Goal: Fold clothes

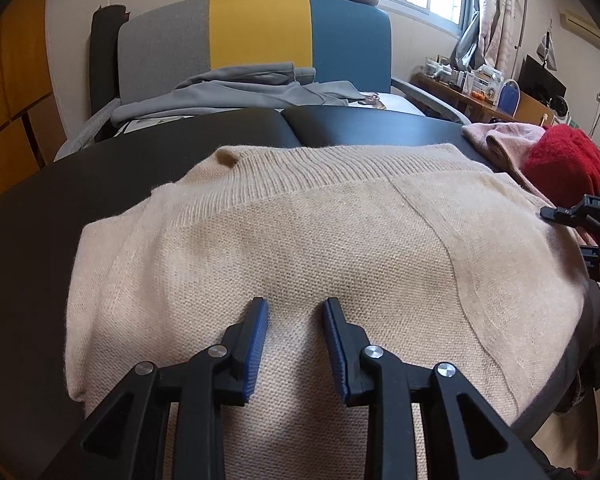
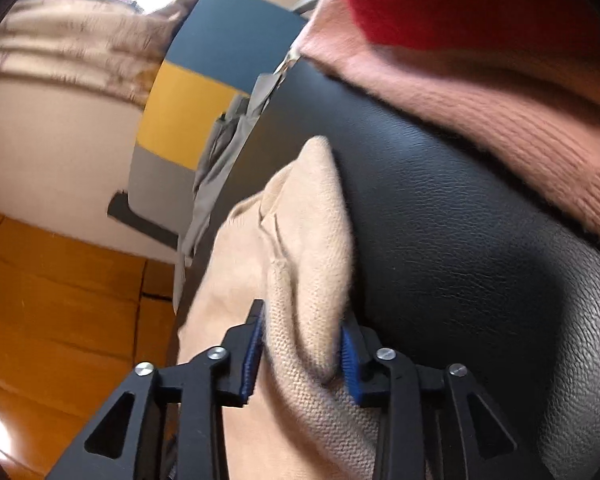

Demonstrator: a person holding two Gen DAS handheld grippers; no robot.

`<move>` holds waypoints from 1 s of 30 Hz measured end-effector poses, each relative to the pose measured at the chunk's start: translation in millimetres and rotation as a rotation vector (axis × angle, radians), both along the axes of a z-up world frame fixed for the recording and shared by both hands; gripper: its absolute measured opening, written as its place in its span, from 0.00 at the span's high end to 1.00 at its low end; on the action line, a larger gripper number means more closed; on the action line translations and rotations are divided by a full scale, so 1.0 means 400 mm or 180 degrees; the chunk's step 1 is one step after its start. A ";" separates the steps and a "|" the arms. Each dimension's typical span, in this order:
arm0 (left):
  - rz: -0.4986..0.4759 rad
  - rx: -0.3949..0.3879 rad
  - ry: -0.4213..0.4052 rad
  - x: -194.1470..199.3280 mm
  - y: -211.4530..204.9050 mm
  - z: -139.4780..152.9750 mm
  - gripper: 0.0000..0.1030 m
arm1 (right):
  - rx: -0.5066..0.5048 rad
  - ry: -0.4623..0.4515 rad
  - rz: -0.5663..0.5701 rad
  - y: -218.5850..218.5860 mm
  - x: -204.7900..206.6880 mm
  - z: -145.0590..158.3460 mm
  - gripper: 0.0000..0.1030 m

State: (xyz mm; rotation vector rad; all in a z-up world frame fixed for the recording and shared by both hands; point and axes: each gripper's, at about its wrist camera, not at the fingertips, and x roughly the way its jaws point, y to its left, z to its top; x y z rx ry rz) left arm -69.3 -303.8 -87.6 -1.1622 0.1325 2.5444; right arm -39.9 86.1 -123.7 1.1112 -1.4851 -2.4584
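Observation:
A beige knit sweater [image 1: 300, 240] lies spread on a black padded surface [image 1: 80, 184], ribbed hem toward the far side. My left gripper [image 1: 296, 308] is open, fingertips resting on the sweater's middle with nothing between them. My right gripper [image 2: 302, 320] has its jaws around a raised fold of the beige sweater [image 2: 312, 240] at its edge, beside the black surface [image 2: 440, 220]. The right gripper also shows at the right edge of the left wrist view [image 1: 592, 224].
A pink knit garment [image 1: 496, 140] and a red knit garment [image 1: 560, 160] lie at the right of the surface. Grey clothes [image 1: 228, 92] lie on a grey, yellow and blue chair [image 1: 256, 28] behind. A cluttered desk [image 1: 480, 96] stands far right. Orange wooden panelling [image 2: 60, 300] shows to the left in the right wrist view.

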 end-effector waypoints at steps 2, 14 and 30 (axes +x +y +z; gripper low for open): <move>-0.0012 0.0029 -0.0013 0.001 -0.004 0.002 0.72 | 0.0275 -0.0013 0.0124 -0.019 -0.013 0.010 0.71; 0.0183 0.0204 0.0043 0.023 -0.190 -0.019 0.72 | 0.0003 0.0439 0.0180 -0.083 -0.017 0.172 0.82; 0.0182 0.0705 0.0216 0.059 -0.240 -0.060 0.72 | 0.0354 0.0700 0.1991 -0.768 -0.232 0.282 0.82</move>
